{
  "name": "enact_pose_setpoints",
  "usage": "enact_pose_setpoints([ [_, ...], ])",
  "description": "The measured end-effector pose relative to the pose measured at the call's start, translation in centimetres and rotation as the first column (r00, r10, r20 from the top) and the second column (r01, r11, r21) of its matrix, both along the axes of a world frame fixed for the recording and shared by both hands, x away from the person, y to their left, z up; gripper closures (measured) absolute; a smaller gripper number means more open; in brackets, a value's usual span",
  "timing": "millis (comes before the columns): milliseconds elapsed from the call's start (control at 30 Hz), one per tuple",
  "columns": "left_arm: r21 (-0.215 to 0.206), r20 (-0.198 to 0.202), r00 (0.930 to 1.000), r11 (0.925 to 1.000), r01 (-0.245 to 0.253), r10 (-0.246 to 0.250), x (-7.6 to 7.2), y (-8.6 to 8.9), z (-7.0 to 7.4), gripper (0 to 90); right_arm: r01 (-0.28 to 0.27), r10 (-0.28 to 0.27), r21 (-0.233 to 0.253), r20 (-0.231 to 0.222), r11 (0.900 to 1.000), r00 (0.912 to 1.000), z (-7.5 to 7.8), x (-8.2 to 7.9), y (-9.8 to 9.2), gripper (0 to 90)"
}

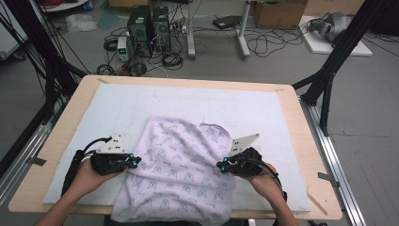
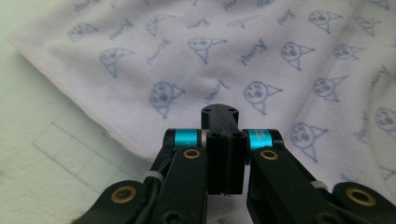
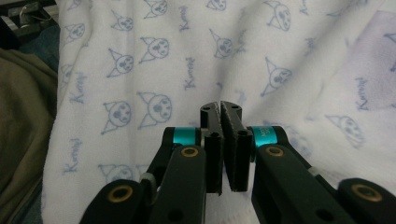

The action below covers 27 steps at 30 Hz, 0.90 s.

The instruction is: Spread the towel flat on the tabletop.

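1. The pale lilac fleece blanket with a blue cartoon-face print (image 1: 181, 172) lies rumpled on the white mat (image 1: 117, 108), its near end hanging over the table's front edge.
2. The left gripper (image 1: 133, 161) sits at the blanket's left edge; in the left gripper view its jaws are pressed together, nothing visibly pinched.
3. The right gripper (image 1: 221, 165) sits at the right edge; jaws nearly shut, a thin gap, no cloth between them.
4. Judging by this, the step is to take both side edges. Open each jaw, slide one finger under the hem, and pinch a single layer at matching heights.
5. Lift evenly, so the overhang does not drag the blanket off the light wooden table (image 1: 291, 117).
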<state>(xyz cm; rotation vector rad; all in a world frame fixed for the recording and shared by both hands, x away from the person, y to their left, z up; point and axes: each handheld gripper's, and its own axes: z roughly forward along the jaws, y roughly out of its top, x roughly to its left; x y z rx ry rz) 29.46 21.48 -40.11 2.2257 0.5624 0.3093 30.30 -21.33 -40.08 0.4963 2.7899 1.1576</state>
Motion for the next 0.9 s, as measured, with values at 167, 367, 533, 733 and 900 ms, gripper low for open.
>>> enact_pose_setpoints([
  [167, 0.000, 0.021, 0.9984, 0.9986, -0.053, 0.053, 3.2, -1.9, 0.0, 55.3, 0.090, -0.090, 0.006, -0.013, 0.996, 0.9959, -0.9, 2.6, 0.3, 58.4],
  [367, 0.057, -0.090, 0.9879, 0.9910, -0.121, 0.126, 6.9, -3.1, -2.7, 55.9, 0.112, -0.115, -0.047, -0.063, 0.993, 0.9914, -3.1, 4.4, 1.3, 56.3],
  [533, 0.082, -0.121, 0.9885, 0.9934, -0.080, 0.090, 6.7, -3.1, -3.1, 89.5, 0.095, -0.097, -0.026, -0.059, 0.995, 0.9936, -3.6, 4.9, 1.2, 81.0],
  [733, 0.039, -0.079, 0.9940, 0.9966, -0.073, 0.076, 5.4, -1.9, -1.5, 90.0, 0.099, -0.097, 0.037, -0.052, 0.994, 0.9939, -2.6, 4.9, 0.2, 84.2],
  [900, 0.023, -0.050, 0.9973, 0.9984, -0.052, 0.053, 3.0, -0.6, -0.5, 90.0, 0.086, -0.084, 0.050, -0.027, 0.995, 0.9961, -1.1, 4.0, -0.3, 84.2],
])
